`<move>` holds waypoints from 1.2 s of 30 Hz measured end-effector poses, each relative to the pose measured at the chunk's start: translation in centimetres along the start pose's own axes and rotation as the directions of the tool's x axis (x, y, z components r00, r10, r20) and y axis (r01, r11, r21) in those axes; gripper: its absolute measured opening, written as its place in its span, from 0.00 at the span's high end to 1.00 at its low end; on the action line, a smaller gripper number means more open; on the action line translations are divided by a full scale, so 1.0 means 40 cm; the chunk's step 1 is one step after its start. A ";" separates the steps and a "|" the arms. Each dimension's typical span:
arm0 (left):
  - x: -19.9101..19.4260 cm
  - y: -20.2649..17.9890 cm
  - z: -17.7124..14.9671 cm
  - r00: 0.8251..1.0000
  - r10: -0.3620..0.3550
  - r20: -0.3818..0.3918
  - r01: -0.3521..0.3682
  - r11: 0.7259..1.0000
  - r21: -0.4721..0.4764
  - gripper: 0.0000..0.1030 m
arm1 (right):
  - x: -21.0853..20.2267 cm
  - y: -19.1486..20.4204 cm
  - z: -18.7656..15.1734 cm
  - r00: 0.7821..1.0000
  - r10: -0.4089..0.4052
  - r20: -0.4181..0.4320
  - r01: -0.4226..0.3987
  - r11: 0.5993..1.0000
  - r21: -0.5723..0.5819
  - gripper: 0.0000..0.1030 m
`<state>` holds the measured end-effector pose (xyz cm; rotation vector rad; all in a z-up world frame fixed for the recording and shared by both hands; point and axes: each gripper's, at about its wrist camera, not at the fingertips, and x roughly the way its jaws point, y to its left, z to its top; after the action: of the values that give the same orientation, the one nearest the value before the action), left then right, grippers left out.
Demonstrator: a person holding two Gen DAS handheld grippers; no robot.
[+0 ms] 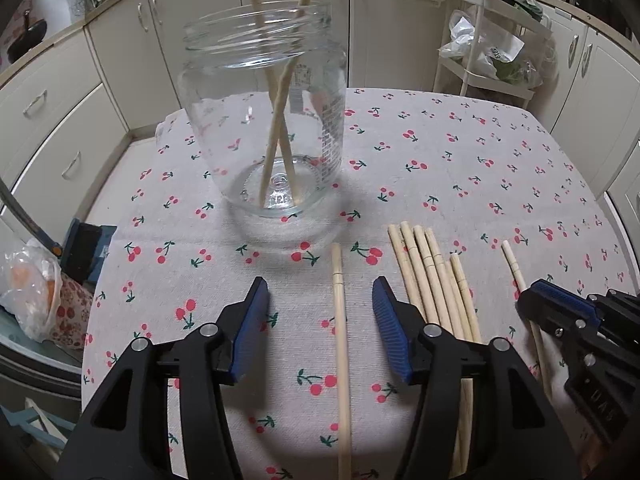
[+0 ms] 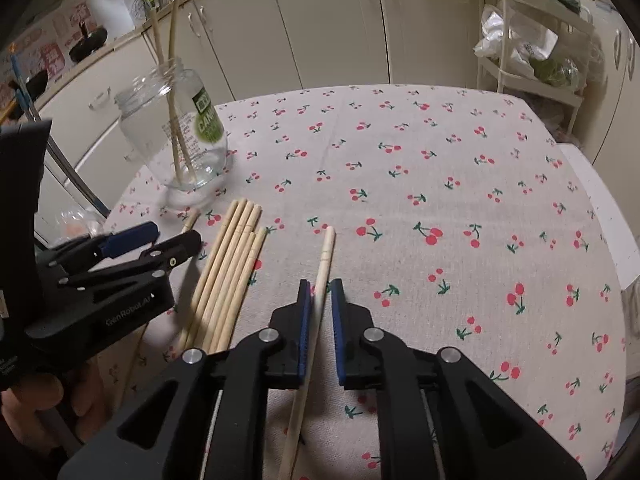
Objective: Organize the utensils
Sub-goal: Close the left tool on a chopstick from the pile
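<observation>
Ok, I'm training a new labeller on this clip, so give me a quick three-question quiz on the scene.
1. How many chopsticks stand in the jar?
2. True or false: the left gripper is shut on a chopstick.
3. Where does the bundle lie? A: in the jar. B: on the cloth, between the left gripper and the right gripper. C: on the cart.

Key: 1: two. 2: false; it is open, astride a single chopstick. 3: B.
</observation>
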<state>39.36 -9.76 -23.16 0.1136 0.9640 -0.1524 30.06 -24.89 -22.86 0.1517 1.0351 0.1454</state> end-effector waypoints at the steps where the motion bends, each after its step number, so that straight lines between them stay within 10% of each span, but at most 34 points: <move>1: -0.001 -0.002 -0.001 1.000 0.003 0.002 -0.003 1.000 0.003 0.50 | 0.001 0.005 -0.002 1.000 -0.010 0.002 0.010 1.000 -0.013 0.89; 8: -0.009 -0.030 -0.002 0.999 -0.045 0.000 0.045 0.998 0.053 0.87 | -0.005 0.009 -0.006 1.000 -0.012 0.005 0.012 0.999 -0.034 0.94; 26: -0.004 -0.034 0.000 0.997 -0.079 -0.007 0.079 0.995 0.066 0.95 | 0.007 0.035 -0.005 0.999 -0.041 -0.003 0.041 0.996 -0.076 0.94; 36: -0.119 0.000 -0.008 0.984 -0.147 0.099 0.148 0.989 0.002 0.95 | -0.111 -0.020 0.004 0.980 0.144 0.137 -0.166 0.972 0.164 0.94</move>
<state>36.42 -9.34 -19.43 0.0289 0.8738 -0.2892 28.00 -26.54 -19.20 0.3974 0.9109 0.1849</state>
